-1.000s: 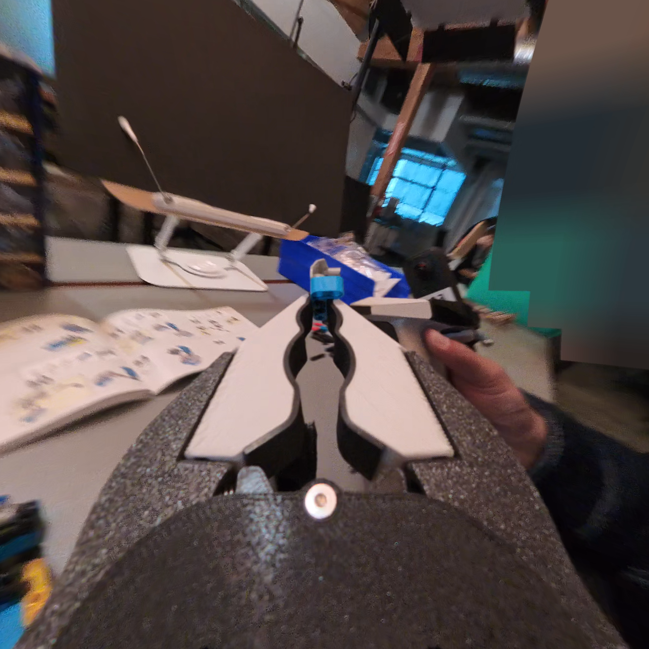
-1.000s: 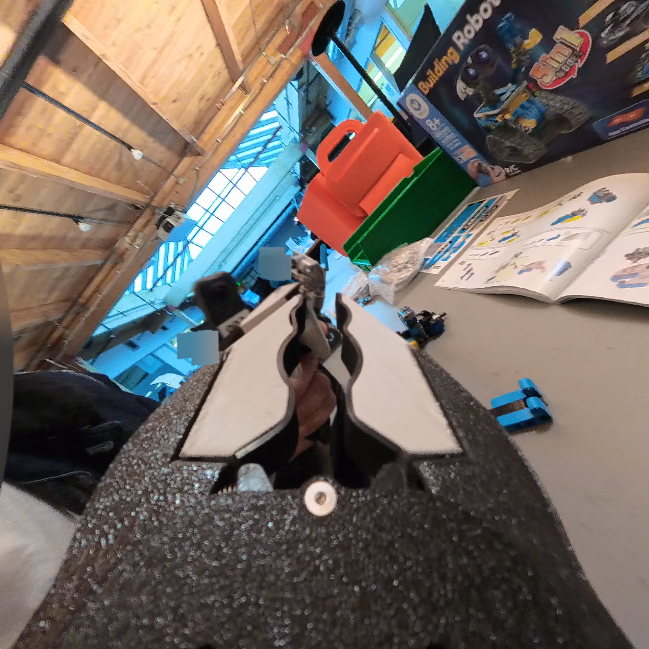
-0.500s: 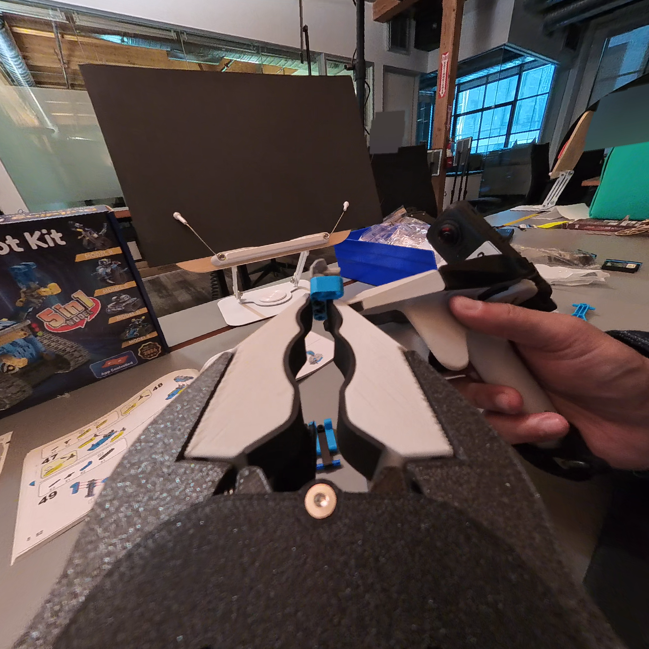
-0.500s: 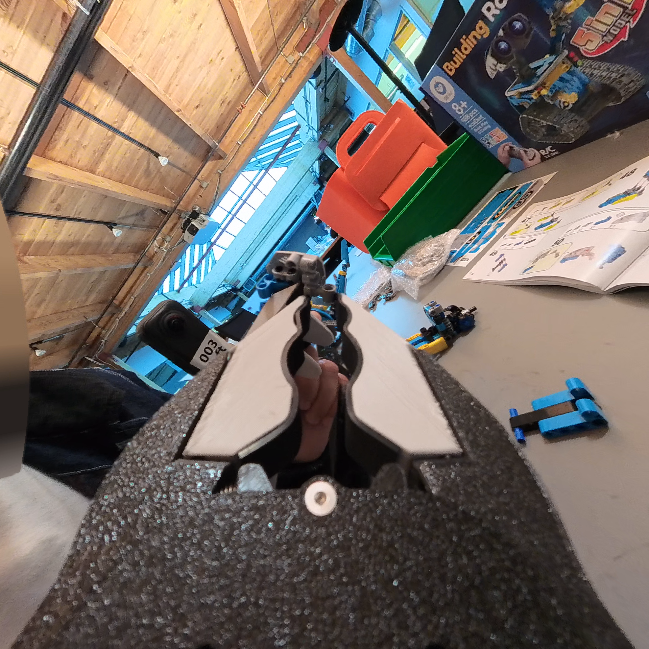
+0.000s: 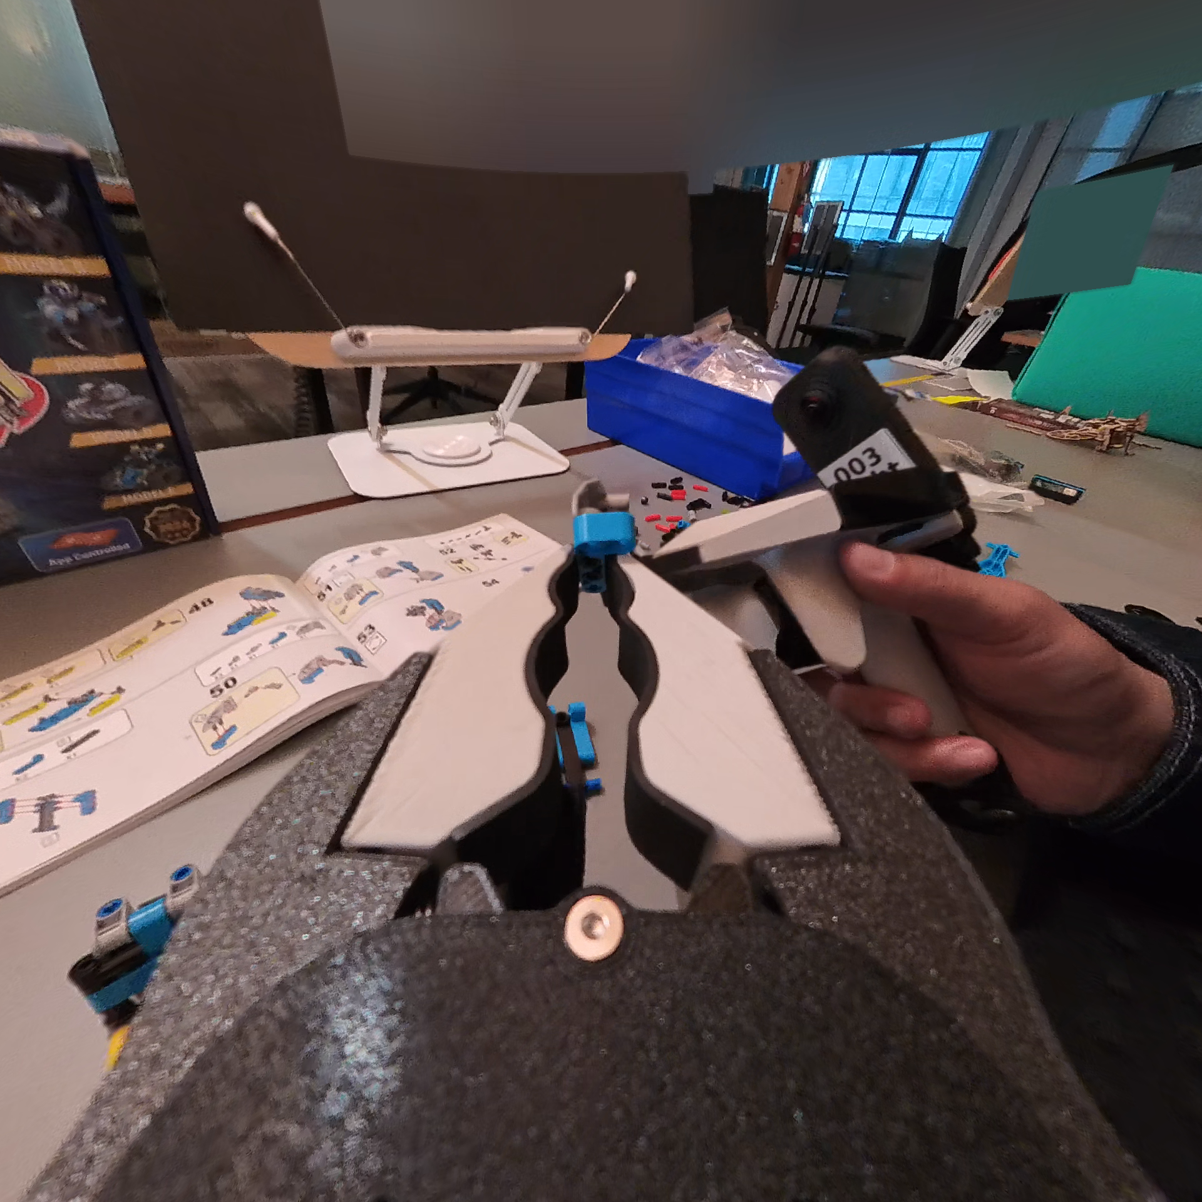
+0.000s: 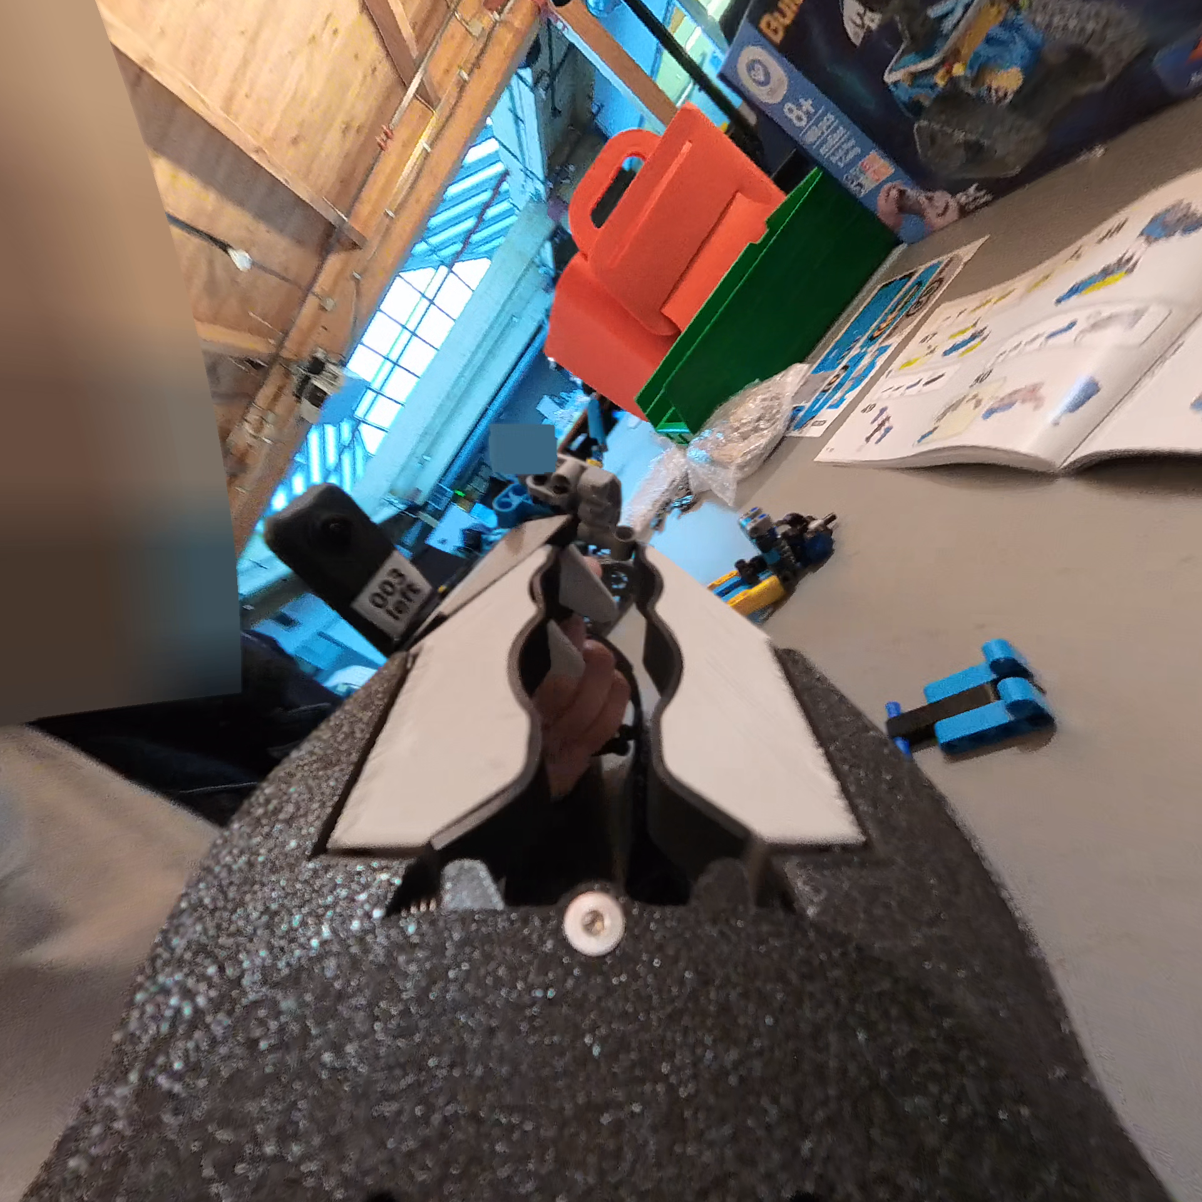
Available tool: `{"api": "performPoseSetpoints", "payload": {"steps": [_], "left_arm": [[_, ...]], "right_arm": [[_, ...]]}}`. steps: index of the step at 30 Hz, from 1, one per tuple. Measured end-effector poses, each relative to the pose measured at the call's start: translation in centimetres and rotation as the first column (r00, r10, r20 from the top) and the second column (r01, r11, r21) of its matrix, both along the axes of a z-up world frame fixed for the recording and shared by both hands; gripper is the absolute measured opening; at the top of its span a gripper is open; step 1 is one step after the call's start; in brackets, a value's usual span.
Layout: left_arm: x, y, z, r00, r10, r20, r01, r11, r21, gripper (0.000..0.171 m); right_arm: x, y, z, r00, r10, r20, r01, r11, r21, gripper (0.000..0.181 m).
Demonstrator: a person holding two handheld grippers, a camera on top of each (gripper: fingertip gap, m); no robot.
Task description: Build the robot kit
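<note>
Blue plastic connector (image 5: 601,533) sits pinched at the tips of the left gripper (image 5: 595,572), jaws pressed onto it, a grey piece (image 5: 595,497) just above. The right gripper (image 5: 748,546) comes in from the right, tips touching that cluster. Below the jaws: one blue assembly (image 5: 575,735) on the table (image 5: 1073,559); left, one open manual (image 5: 247,657). Right wrist view: right gripper (image 6: 595,553) jaws clamp the grey piece (image 6: 588,491); contact with the blue part is probably hidden. One blue assembly (image 6: 975,706) right of the jaws. Best mated square, grips firm, pushing along the pin axis.
</note>
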State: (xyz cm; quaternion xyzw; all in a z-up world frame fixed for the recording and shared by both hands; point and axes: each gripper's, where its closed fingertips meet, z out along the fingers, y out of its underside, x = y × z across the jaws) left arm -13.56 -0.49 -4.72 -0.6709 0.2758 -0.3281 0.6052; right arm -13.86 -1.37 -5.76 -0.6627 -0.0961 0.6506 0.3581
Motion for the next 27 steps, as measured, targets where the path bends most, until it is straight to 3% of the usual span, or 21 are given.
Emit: {"api": "performPoseSetpoints", "payload": {"steps": [5, 12, 14, 27], "left_arm": [[0.1, 1.1, -1.6, 0.999, -0.022, 0.026, 0.025, 0.993, -0.112, 0.008], [1.1, 0.8, -2.9, 0.998, -0.058, -0.006, 0.056, 0.986, -0.157, 0.007], [1.3, 0.6, -3.1, 0.998, -0.057, -0.029, 0.052, 0.988, -0.148, 0.007], [1.7, 0.2, -3.5, 0.995, -0.080, -0.068, 0.068, 0.984, -0.163, 0.008]], "right_arm": [[0.3, 0.8, -0.9, 0.996, 0.022, -0.086, -0.032, 0.993, -0.117, 0.030], [1.2, 1.7, -2.4, 0.999, -0.034, -0.042, 0.027, 0.987, -0.158, 0.019], [1.5, 1.8, -2.3, 0.998, -0.041, -0.044, 0.034, 0.987, -0.155, 0.009], [2.0, 1.5, -2.7, 0.975, -0.068, 0.211, 0.068, 0.998, 0.009, 0.008]]}}
